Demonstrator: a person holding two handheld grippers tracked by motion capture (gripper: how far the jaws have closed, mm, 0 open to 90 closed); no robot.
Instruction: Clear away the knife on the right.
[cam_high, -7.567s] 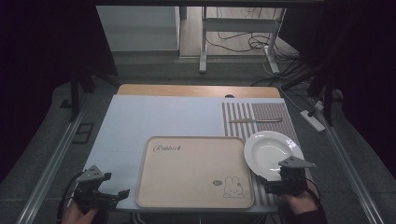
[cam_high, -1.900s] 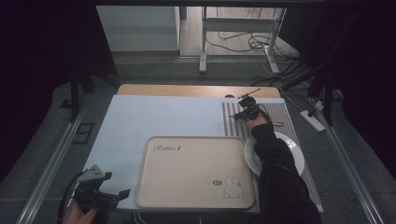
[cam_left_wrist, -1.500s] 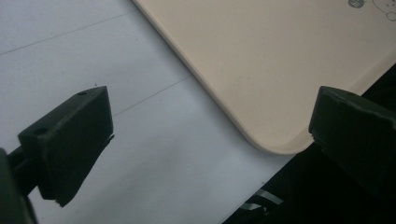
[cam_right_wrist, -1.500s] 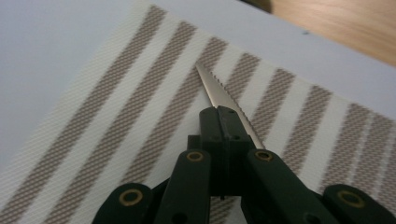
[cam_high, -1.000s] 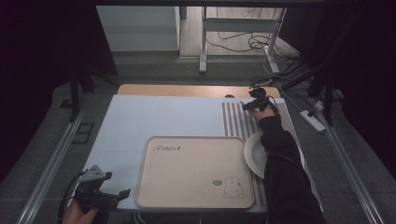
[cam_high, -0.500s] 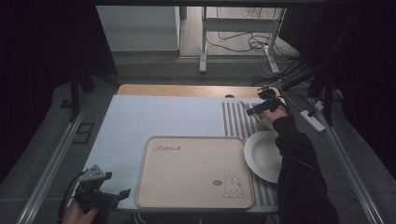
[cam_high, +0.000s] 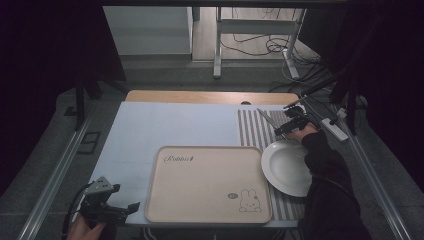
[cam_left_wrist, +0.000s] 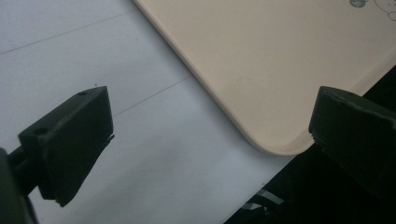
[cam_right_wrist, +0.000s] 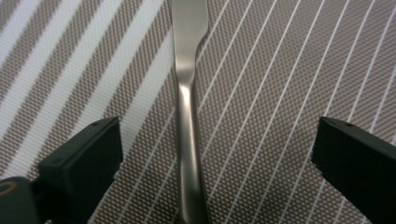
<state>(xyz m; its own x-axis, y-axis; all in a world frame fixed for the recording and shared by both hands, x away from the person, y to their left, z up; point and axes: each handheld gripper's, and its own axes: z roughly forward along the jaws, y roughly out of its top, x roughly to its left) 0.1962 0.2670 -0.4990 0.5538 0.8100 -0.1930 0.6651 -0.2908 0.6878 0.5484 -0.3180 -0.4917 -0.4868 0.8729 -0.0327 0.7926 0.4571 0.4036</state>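
The right hand-held gripper (cam_right_wrist: 215, 163), jaws just opened and released, straddles the knife (cam_right_wrist: 189, 121) on the striped mat (cam_right_wrist: 280, 93); the left hand-held gripper (cam_left_wrist: 210, 135) hangs released.

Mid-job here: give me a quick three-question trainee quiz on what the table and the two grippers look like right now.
1. True or false: the right gripper has its jaws clamped on the metal utensil.
2. What does the utensil lie on: A) the beige tray, B) the striped placemat, C) the white plate?
3. Which corner of the tray does the left gripper face?

Key:
1. False. The jaws stand wide open, having just opened and eased slightly back; the utensil lies between them, untouched.
2. B.
3. A rounded near corner, at the table's edge.
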